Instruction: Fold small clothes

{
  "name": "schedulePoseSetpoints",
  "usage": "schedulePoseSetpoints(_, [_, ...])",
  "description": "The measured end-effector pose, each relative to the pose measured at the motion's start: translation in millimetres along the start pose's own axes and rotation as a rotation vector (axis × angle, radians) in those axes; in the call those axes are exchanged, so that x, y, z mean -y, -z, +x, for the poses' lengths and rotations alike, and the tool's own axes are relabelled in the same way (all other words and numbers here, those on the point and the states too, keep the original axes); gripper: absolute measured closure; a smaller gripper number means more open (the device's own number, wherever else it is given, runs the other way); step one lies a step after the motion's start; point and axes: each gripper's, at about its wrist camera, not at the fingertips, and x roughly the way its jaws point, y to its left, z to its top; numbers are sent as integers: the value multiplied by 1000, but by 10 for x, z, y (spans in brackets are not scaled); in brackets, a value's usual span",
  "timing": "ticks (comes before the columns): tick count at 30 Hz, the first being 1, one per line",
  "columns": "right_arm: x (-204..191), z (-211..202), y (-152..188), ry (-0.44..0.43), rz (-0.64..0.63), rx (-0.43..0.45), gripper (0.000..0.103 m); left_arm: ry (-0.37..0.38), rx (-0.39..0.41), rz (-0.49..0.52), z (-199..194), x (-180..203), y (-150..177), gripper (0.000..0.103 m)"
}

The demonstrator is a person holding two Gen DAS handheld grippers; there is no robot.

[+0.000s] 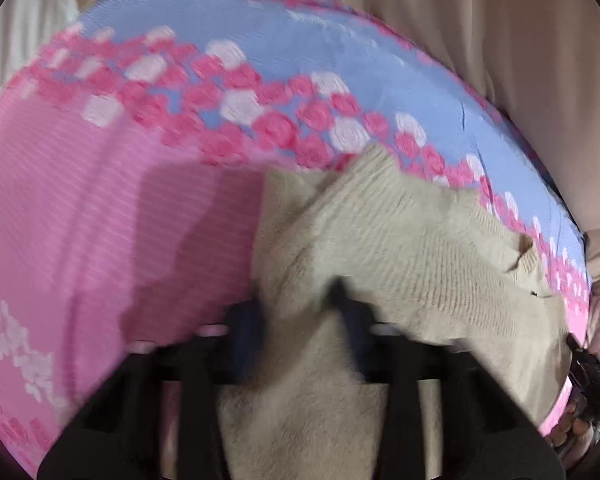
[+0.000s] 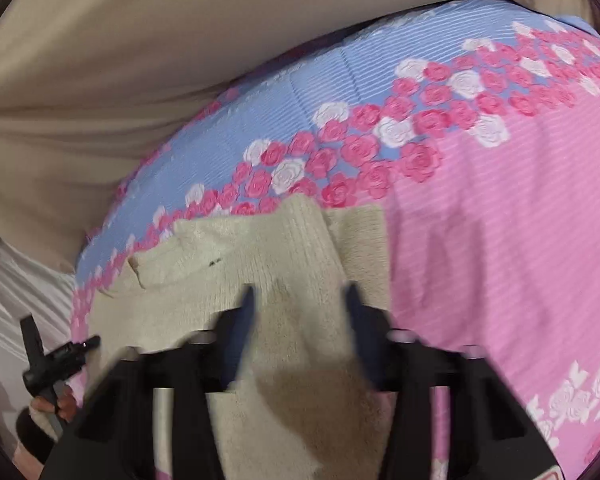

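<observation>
A small beige knitted garment (image 1: 400, 248) lies bunched on a pink and blue rose-patterned bedsheet (image 1: 100, 208). My left gripper (image 1: 296, 304) has cloth running between its fingers, near the garment's left edge; the frame is blurred and the jaws stand a little apart around the fabric. In the right wrist view the same garment (image 2: 260, 264) fills the lower middle. My right gripper (image 2: 300, 300) stands over its right part with fabric between the fingers, jaws apart. The other hand-held gripper (image 2: 48, 360) shows at the lower left there.
The bedsheet (image 2: 480, 220) spreads wide to the right in the right wrist view. Beige curtain or bedding (image 2: 100, 80) lies beyond the far edge of the sheet. White cloth (image 1: 24, 40) sits at the far left corner.
</observation>
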Motion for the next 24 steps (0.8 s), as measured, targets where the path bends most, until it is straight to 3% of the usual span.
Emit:
schedulePoseSetpoints(3, [-85,-287,-72,-28,-9,101,96,48,55,14,-226,26,-102,90])
schedulePoseSetpoints(5, [-79,-342,-184,-26,6,137,96,36,76,8,-288,26,-206,90])
schedulePoseSetpoints(8, [18,18,-287,46,13,46,88,-44,83,-26,-127,0,-314,89])
schedulePoseSetpoints(9, [69,144,-277,114,13,-7,87,-59,78,-37,-60,-30,-315,83])
schedulePoseSetpoints(10, [100,183,-235,158,14,-37,86,-68,63,-60,-20,-73,-287,78])
schedulePoseSetpoints(11, [110,113,-180,141,21,-18,85,-34,52,-87,-53,-126,-241,77])
schedulePoseSetpoints(12, [122,-58,-79,100,31,26,81,13,55,-107,-136,-179,-173,75])
schedulePoseSetpoints(14, [185,-302,119,85,45,68,52,81,92,-135,-423,-339,43,53])
schedulePoseSetpoints(15, [244,-462,296,89,55,90,37,98,107,-163,-577,-465,224,33])
schedulePoseSetpoints(16, [294,-548,433,82,63,93,35,114,111,-190,-652,-546,364,28])
schedulePoseSetpoints(19, [462,-625,846,39,115,21,35,157,55,-293,-709,-788,866,27])
schedulePoseSetpoints(23, [570,-500,1283,-93,234,-58,34,220,21,-474,-529,-913,1364,26])
schedulePoseSetpoints(24, [570,-432,1326,-104,258,-75,33,221,46,-494,-519,-896,1409,20])
